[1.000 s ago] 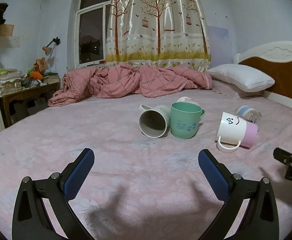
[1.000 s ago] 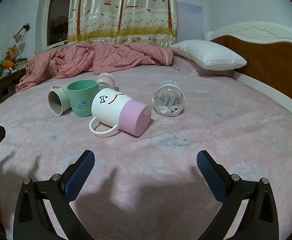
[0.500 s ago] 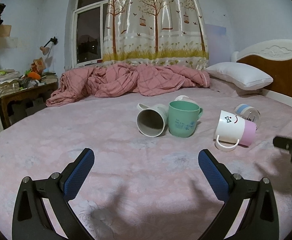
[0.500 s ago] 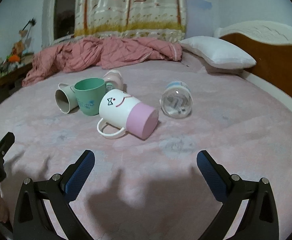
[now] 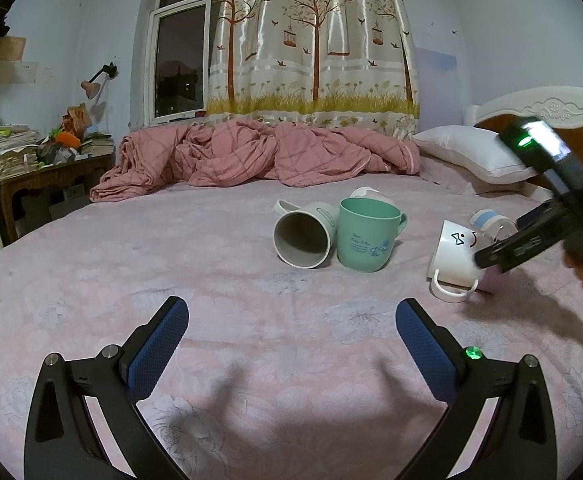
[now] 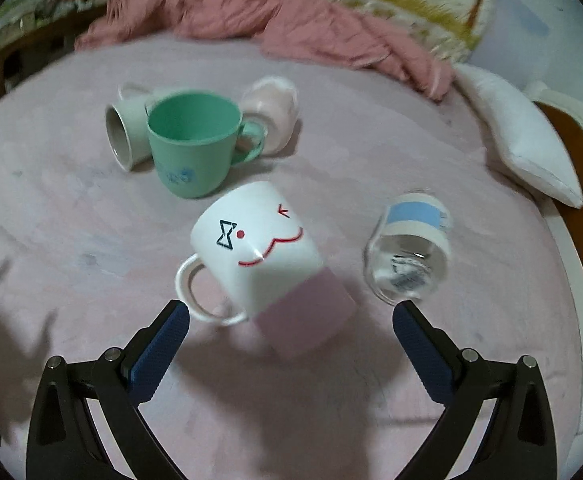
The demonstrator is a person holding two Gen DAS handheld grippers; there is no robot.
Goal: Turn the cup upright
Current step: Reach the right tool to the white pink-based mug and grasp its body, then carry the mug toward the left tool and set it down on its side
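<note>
A white mug with a pink base and a drawn face lies on its side on the pink bed sheet, handle toward the left. My right gripper is open and hovers just above and behind it, one finger on each side of its pink end. The mug also shows in the left wrist view, partly hidden by the right gripper's finger. My left gripper is open and empty, low over the sheet, well short of the cups.
A green cup stands upright beside a grey-white mug lying on its side and a pale pink cup. A clear jar with a blue band lies right of the mug. A crumpled pink quilt, a pillow and the headboard are behind.
My right gripper has moved forward and tilted down over the white and pink mug, which now sits between its fingers. My left gripper has hardly moved.
</note>
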